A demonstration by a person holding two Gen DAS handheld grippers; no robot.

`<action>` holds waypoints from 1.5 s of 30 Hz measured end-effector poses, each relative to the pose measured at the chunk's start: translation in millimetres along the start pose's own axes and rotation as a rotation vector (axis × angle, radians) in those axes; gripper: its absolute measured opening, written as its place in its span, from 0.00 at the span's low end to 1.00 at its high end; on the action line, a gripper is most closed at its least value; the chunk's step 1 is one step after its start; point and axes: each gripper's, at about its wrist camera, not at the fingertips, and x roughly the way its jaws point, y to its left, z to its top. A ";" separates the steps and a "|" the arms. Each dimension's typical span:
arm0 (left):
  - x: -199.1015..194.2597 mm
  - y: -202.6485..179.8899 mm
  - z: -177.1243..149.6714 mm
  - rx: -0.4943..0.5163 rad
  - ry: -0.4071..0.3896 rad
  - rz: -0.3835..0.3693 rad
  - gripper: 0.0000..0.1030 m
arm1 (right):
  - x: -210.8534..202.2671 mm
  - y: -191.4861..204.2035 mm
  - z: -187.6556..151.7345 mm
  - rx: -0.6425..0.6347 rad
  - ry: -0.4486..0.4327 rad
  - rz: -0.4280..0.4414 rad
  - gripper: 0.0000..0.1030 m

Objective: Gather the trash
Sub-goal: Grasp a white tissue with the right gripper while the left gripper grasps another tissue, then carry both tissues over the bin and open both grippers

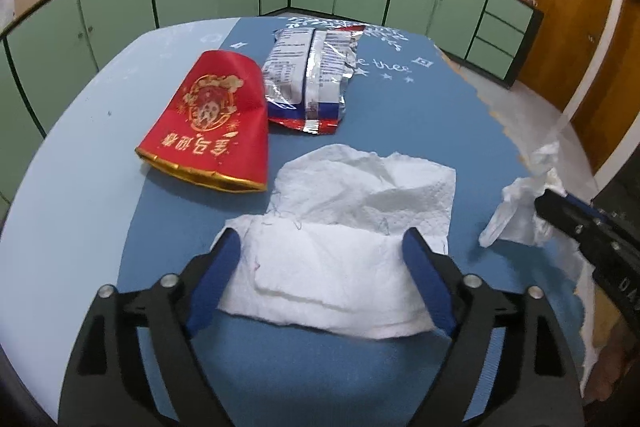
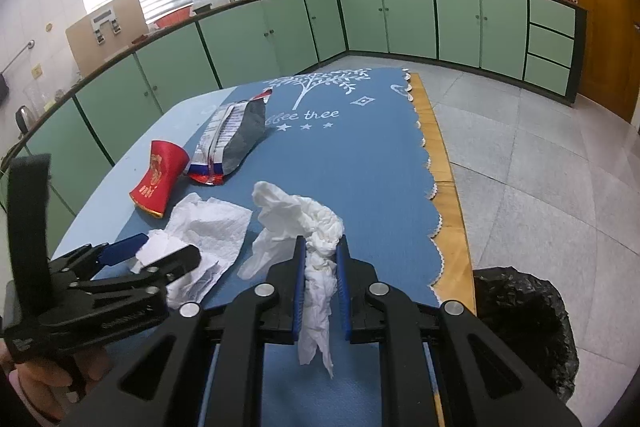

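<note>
Lying flat on the blue tablecloth (image 1: 400, 115), the white paper towel (image 1: 340, 227) is creased and partly folded, with one layer doubled over. The left gripper (image 1: 322, 247) straddles its near edge – jaws wide apart, nothing clamped. Beyond it sit a flattened red paper cup (image 1: 212, 127) with gold print and an empty silver snack wrapper (image 1: 308, 75), just beside each other. The right gripper (image 2: 321, 247) is closed on a crumpled white tissue (image 2: 316, 223) – its loose ends hang free. A black-lined bin (image 2: 528, 327) stands at the table's right
</note>
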 end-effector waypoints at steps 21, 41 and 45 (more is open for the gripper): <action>-54.4 -18.0 10.5 0.004 -0.142 -0.068 0.08 | -35.2 -7.7 15.3 0.009 -0.087 -0.011 0.14; -61.1 -198.8 12.4 0.280 -0.170 -0.404 0.08 | -144.9 -148.0 -36.6 0.238 -0.148 -0.328 0.14; -49.3 -228.4 3.7 0.308 -0.140 -0.440 0.08 | -153.2 -162.4 -49.9 0.267 -0.136 -0.367 0.14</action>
